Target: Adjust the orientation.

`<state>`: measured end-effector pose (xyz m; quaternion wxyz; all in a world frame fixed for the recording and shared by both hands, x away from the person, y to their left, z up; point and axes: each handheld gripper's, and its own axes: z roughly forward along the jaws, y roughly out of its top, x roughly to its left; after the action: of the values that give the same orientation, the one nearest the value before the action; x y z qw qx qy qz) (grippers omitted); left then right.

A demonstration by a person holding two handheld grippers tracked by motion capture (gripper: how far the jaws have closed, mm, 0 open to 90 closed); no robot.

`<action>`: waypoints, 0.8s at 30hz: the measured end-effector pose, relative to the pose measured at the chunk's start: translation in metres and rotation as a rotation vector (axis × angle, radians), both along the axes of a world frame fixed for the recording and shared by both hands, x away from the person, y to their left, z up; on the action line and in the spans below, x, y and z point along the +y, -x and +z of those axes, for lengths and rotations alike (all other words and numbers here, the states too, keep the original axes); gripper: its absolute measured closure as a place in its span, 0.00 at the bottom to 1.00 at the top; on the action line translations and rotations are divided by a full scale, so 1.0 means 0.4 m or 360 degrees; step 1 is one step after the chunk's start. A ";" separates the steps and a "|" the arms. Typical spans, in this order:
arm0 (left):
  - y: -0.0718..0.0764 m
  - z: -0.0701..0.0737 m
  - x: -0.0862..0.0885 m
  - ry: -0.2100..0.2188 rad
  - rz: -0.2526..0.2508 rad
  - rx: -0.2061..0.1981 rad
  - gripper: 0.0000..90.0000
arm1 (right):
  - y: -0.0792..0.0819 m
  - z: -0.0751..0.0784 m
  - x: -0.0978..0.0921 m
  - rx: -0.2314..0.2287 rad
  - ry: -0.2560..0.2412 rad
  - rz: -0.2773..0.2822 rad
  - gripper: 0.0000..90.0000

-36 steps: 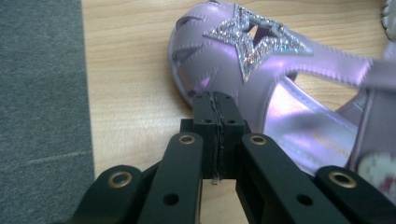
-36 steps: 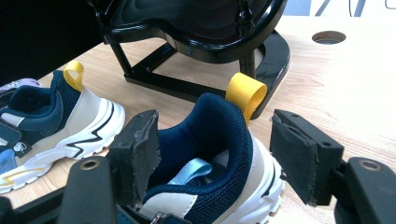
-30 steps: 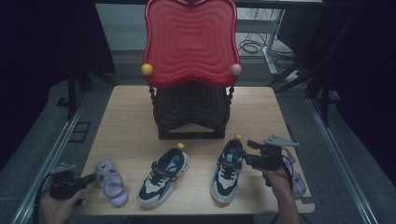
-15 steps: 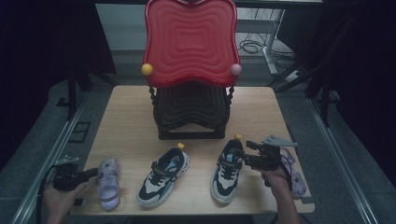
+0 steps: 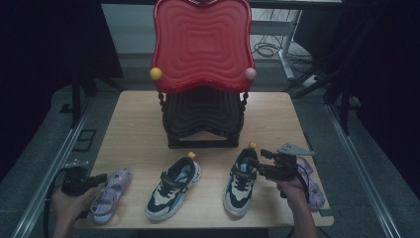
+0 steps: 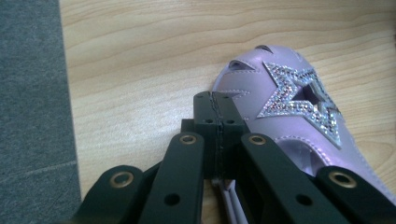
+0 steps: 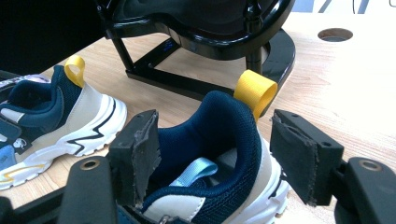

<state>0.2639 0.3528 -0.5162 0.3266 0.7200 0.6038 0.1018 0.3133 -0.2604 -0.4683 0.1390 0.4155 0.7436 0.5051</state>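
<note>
We look down on a pale wooden tabletop (image 5: 133, 129) with a large red chair (image 5: 202, 42) standing at its far middle, its black base (image 5: 202, 119) resting on the wood and a yellow ball (image 5: 156, 74) and a pink ball (image 5: 250, 74) at the two lower corners of the red back. In front of it, along the near edge, lie four shoes. At the far left is a lilac sandal (image 5: 110, 194), then the left navy sneaker (image 5: 173, 187), then the right navy sneaker (image 5: 241, 180), and at the far right a second lilac sandal (image 5: 312, 186), partly hidden behind our right hand.

Our right tongs (image 5: 262, 166) sit at the heel end of the right navy sneaker (image 7: 219, 154). In the right gripper view the two jaws stand apart on either side of its navy heel collar, neither pad pressing it, with the yellow pull loop (image 7: 254, 91) just beyond and the chair's black base (image 7: 201, 51) behind. The left navy sneaker (image 7: 51, 121) lies off to the side there.

Our left tongs (image 5: 96, 179) meet the lilac sandal at its near left edge. In the left gripper view the left tongs (image 6: 218, 121) have their jaws pressed together, and they seem to pinch the sandal's rim, beside the glittering star (image 6: 299, 100) on its upper
</note>
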 end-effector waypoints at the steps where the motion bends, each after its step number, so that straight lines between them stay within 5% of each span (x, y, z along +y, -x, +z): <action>1: -0.001 0.001 -0.001 -0.0002 0.0001 -0.0001 1.00 | 0.000 0.001 0.001 -0.0001 -0.0002 0.0002 0.37; 6: 0.009 0.025 0.001 -0.0032 0.0035 -0.0061 0.83 | 0.000 0.003 0.004 -0.0005 -0.0002 0.0010 0.37; 13: 0.034 0.133 -0.066 -0.0045 -0.0038 -0.0313 0.59 | 0.013 0.014 0.021 -0.0026 0.0001 0.0049 0.37; 19: 0.035 0.178 -0.135 -0.0018 -0.0163 -0.0366 0.48 | 0.019 0.018 0.019 -0.0043 0.0028 0.0062 0.37; 24: 0.034 0.193 -0.179 0.0034 -0.0194 -0.0406 0.45 | 0.022 0.019 0.019 -0.0043 0.0032 0.0060 0.37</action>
<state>0.2502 0.2812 -0.4390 0.4139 0.7330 0.5136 0.1660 0.3046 -0.2529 -0.4609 0.1435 0.3932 0.7543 0.5058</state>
